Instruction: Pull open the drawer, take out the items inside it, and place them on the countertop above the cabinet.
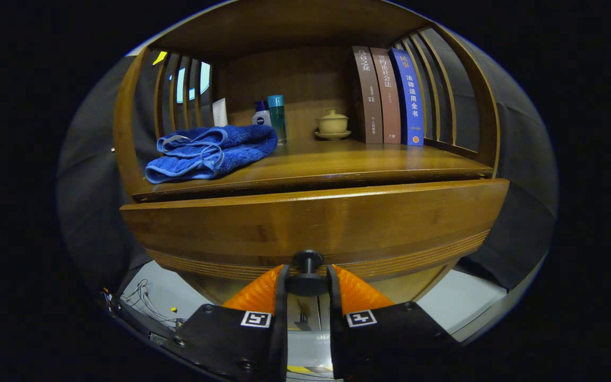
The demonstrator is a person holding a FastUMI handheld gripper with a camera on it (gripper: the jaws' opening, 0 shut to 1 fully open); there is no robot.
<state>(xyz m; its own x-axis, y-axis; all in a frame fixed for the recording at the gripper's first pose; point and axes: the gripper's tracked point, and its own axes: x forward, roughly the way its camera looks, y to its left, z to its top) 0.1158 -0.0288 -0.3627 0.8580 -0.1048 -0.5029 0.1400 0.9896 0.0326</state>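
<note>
A wooden cabinet drawer front [311,223] spans the view just ahead of my fingers, standing slightly out from the cabinet body. Its dark round knob [308,278] sits between my two fingers, and my gripper [308,284] is shut on it. The drawer's inside is hidden behind its front panel. Above the drawer runs the wooden countertop [369,162]. A folded blue towel [212,151] lies on its left part.
At the back of the countertop stand a white tube [220,112], a small white bottle [261,114], a teal bottle [277,116] and a lidded tea bowl on a saucer [332,124]. Three upright books [387,95] lean at the right. Slatted side walls close both ends. Grey floor with cables lies below.
</note>
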